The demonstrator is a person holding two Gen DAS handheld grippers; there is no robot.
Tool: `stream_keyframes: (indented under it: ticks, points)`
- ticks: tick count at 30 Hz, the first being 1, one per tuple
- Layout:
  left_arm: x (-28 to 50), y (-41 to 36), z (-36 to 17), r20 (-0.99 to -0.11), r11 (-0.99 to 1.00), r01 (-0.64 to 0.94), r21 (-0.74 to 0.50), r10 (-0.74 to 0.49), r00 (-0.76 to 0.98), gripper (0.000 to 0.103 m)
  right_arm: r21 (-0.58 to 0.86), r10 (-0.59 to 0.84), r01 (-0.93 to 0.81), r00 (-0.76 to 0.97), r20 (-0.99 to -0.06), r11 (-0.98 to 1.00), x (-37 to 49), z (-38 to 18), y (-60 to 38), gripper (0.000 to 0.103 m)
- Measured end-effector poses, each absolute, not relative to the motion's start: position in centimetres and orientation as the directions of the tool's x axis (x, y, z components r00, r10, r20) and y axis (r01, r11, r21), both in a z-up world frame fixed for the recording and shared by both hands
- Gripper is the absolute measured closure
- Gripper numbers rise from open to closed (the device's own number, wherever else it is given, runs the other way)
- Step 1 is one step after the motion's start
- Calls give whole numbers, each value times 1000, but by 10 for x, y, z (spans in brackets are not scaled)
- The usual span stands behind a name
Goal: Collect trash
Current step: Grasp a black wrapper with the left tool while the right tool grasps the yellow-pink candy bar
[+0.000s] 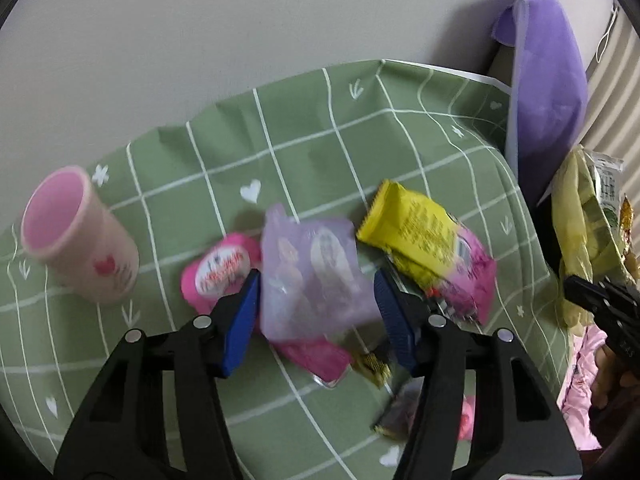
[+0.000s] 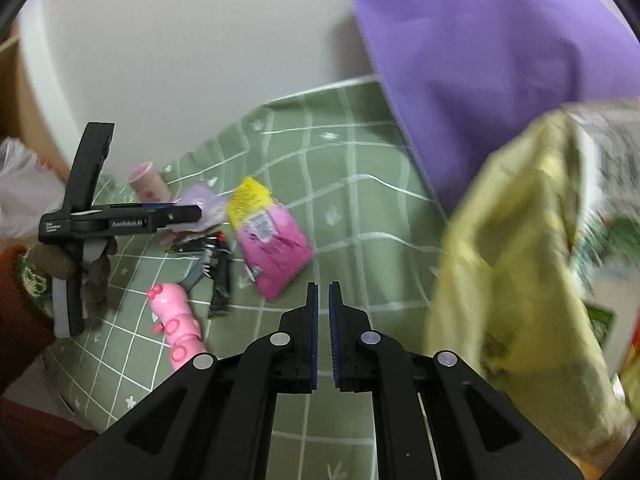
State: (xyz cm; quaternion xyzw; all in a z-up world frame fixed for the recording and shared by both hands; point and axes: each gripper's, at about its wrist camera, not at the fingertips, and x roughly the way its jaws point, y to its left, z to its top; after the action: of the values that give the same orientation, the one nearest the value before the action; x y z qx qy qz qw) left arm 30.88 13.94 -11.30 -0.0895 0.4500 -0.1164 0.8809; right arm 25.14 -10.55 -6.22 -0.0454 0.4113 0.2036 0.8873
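A lilac see-through wrapper (image 1: 312,276) fills the gap between the blue pads (image 1: 244,320) of my left gripper (image 1: 316,280). Both pads touch its side edges, and it lies partly over a pink wrapper (image 1: 316,356). A pink packet with a round label (image 1: 220,276) sits to its left, and a yellow and pink packet (image 1: 432,248) (image 2: 268,240) to its right. My right gripper (image 2: 324,312) hovers over the green checked cloth (image 2: 360,220), shut with only a sliver between its pads and nothing in them. Beside it at the right hangs a yellow-green bag (image 2: 520,260) (image 1: 576,240) holding wrappers.
A pink cup (image 1: 80,236) stands at the far left. Small dark wrappers (image 2: 216,272) and a pink toy (image 2: 176,320) lie near the front edge. A purple cloth (image 1: 544,92) rises at the table's right end. A white plastic bag (image 2: 20,184) is beyond the left hand.
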Motion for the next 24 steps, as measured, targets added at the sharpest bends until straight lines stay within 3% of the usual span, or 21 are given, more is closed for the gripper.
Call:
stream_keyframes:
  ticks: [1, 2, 4, 13, 17, 20, 24]
  points:
    - [303, 140, -113, -771, 953, 128, -275, -298, 563, 49, 58, 316, -418, 582, -750, 907, 255, -64, -97, 83]
    - [297, 142, -112, -768, 947, 128, -294, -314, 558, 49, 52, 324, -438, 576, -750, 898, 260, -66, -90, 62]
    - [283, 149, -110, -762, 944, 113, -311, -319, 564, 49, 86, 382, -491, 545, -746, 867, 272, -70, -75, 54]
    - [238, 192, -97, -740, 951, 39, -306, -263, 619, 49, 14, 375, -642, 430, -821, 766, 321, -104, -8, 54]
    - [241, 192, -94, -723, 945, 65, -320, -287, 629, 49, -10, 356, -639, 442, -823, 769, 323, -109, -4, 75]
    - [250, 181, -92, -719, 943, 126, -307, -316, 619, 48, -19, 338, -622, 451, -826, 783, 318, -105, -9, 84]
    - [265, 154, -91, -723, 939, 210, -273, -345, 599, 48, -4, 318, -558, 478, -819, 830, 307, -93, -27, 88]
